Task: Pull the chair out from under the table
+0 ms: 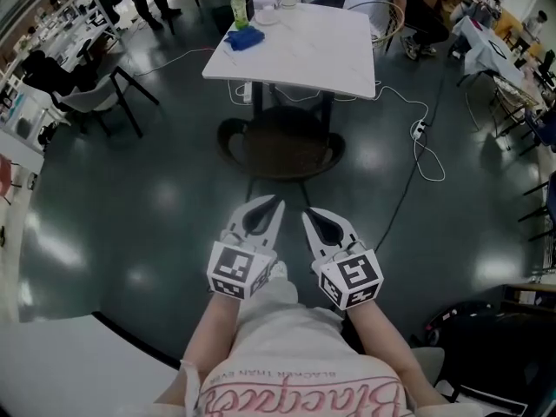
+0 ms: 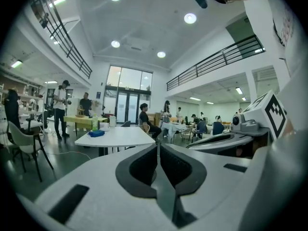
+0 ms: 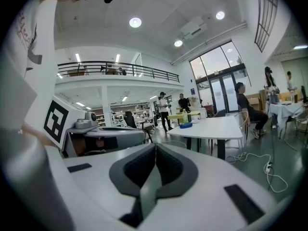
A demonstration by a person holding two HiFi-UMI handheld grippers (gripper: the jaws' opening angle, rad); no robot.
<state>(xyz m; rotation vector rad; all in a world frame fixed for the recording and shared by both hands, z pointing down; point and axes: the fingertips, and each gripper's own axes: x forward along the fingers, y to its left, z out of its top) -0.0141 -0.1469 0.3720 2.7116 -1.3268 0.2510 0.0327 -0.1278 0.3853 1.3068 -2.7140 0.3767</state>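
Head view showed my left gripper (image 1: 276,202) and right gripper (image 1: 306,215) side by side, well short of the dark chair (image 1: 280,146), which sat tucked partly under the white table (image 1: 304,59). Left gripper view showed my jaws together, nothing between them. Right gripper view showed those jaws pressed together, likewise empty.

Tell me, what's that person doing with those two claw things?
A person holds a gripper in each hand, pointing both at a dark chair tucked under a white table. The left gripper and the right gripper are both shut and empty, side by side, short of the chair. Nothing has been grabbed yet. A green bottle and a blue cloth sit on the table.
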